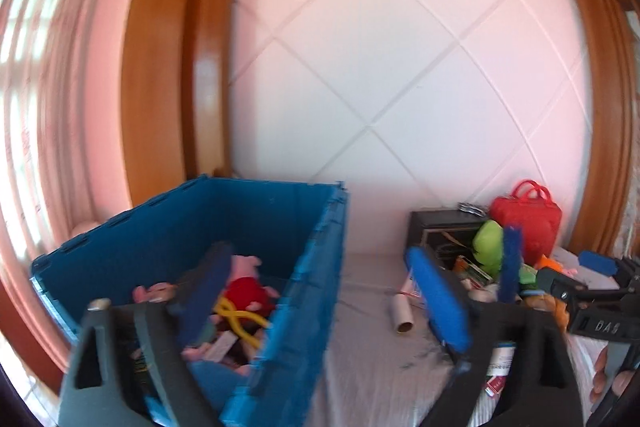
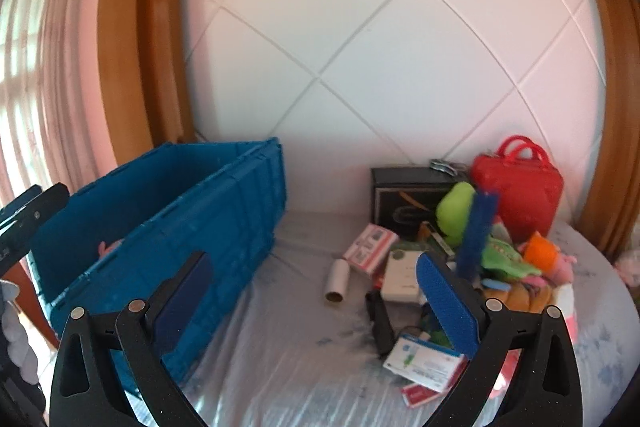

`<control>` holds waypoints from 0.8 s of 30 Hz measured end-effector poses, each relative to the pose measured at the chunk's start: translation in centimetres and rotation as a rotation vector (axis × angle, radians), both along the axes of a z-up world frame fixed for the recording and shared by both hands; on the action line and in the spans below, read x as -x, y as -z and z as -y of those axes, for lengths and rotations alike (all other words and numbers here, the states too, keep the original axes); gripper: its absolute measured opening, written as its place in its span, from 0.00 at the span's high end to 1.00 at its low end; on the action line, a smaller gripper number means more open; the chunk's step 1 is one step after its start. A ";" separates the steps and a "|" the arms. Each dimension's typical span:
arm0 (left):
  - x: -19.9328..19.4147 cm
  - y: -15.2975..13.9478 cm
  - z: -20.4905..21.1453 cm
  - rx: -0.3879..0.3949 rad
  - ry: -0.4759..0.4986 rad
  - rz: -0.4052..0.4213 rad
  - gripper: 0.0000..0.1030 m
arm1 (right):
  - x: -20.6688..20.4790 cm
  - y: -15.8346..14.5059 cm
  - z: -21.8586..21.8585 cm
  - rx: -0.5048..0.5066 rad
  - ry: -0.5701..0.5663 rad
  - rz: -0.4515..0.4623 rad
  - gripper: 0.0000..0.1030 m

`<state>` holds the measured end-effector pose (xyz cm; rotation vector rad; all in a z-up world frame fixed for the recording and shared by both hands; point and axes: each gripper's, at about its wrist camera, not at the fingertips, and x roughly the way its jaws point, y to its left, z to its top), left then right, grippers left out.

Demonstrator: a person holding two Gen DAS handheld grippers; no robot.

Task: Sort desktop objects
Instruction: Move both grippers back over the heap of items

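A blue plastic crate (image 1: 224, 227) stands at the left on the grey table cover (image 1: 372, 355); it holds a pink plush pig in red (image 1: 244, 287) and yellow-handled pliers (image 1: 236, 319). My left gripper (image 1: 324, 303) is open and empty, its left finger over the crate, its right finger over the table. My right gripper (image 2: 312, 291) is open and empty above the table, between the crate (image 2: 180, 227) and a pile of objects. The pile holds a white box (image 2: 402, 277), a green plush (image 2: 456, 209) and an upright blue strip (image 2: 476, 233).
A cardboard tube (image 2: 338, 281) lies on the cover. A red handbag (image 2: 520, 187) and a black box (image 2: 408, 199) stand against the tiled wall. Medicine boxes (image 2: 424, 367) lie near my right finger. The right gripper's body shows in the left wrist view (image 1: 600, 307).
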<state>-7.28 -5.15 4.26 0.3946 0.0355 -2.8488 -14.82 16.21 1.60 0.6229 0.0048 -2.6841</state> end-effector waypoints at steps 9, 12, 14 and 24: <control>8.7 7.7 -10.5 0.009 0.226 0.269 0.04 | 1.4 6.3 -16.6 0.013 0.302 0.163 0.00; 11.8 13.0 -14.2 -0.035 0.305 0.438 0.05 | 1.6 9.4 -21.5 0.032 0.369 0.247 0.00; 13.0 16.1 -16.0 -0.049 0.336 0.512 0.05 | 1.9 11.3 -23.9 0.029 0.397 0.297 0.00; 19.0 24.6 -23.3 -0.087 0.362 0.657 0.05 | 3.4 19.3 -30.5 -0.028 0.434 0.476 0.00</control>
